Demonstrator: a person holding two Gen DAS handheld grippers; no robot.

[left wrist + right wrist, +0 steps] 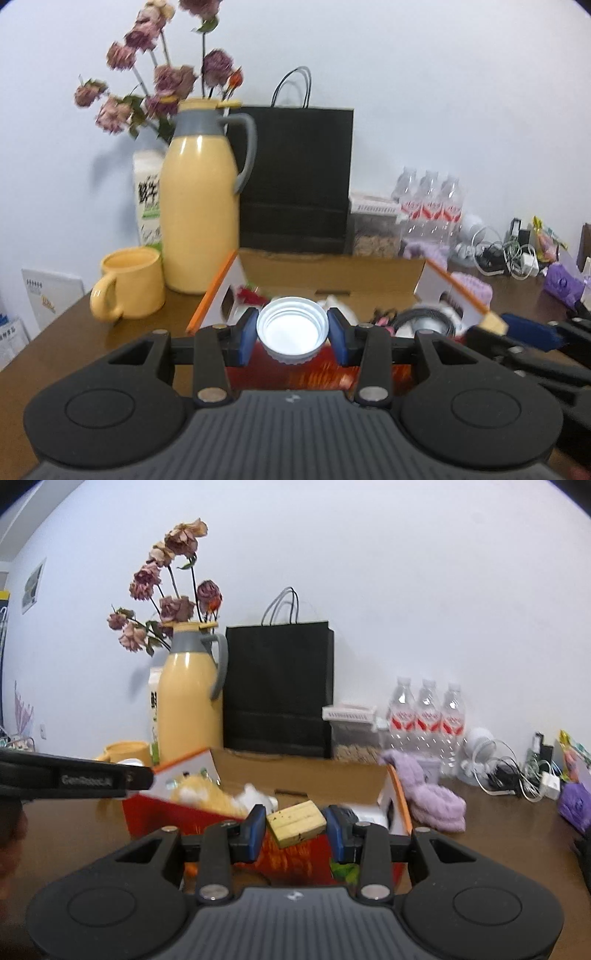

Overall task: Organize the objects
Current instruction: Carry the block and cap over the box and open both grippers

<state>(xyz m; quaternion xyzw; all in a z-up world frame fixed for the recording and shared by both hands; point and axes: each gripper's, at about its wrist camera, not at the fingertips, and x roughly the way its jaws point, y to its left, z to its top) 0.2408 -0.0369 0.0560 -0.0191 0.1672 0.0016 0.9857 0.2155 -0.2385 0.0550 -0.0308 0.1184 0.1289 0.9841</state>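
Note:
My left gripper (291,334) is shut on a white plastic screw cap (292,329), its open side facing the camera, held just above the near wall of an open cardboard box (332,271). My right gripper (296,827) is shut on a small yellow wooden block (296,823), held tilted over the same box (295,771). The box has a red printed front and orange-edged flaps. It holds a yellow-and-white plush toy (207,794) and other small items. In the left wrist view the right gripper (517,328) and its block show at the right.
On the brown table (74,332) stand a yellow mug (127,282), a yellow thermos jug (201,206), dried flowers, a black paper bag (295,177), water bottles (428,203), a purple cloth (432,797) and a tangle of cables (509,771). The left gripper's body (74,779) shows at the left.

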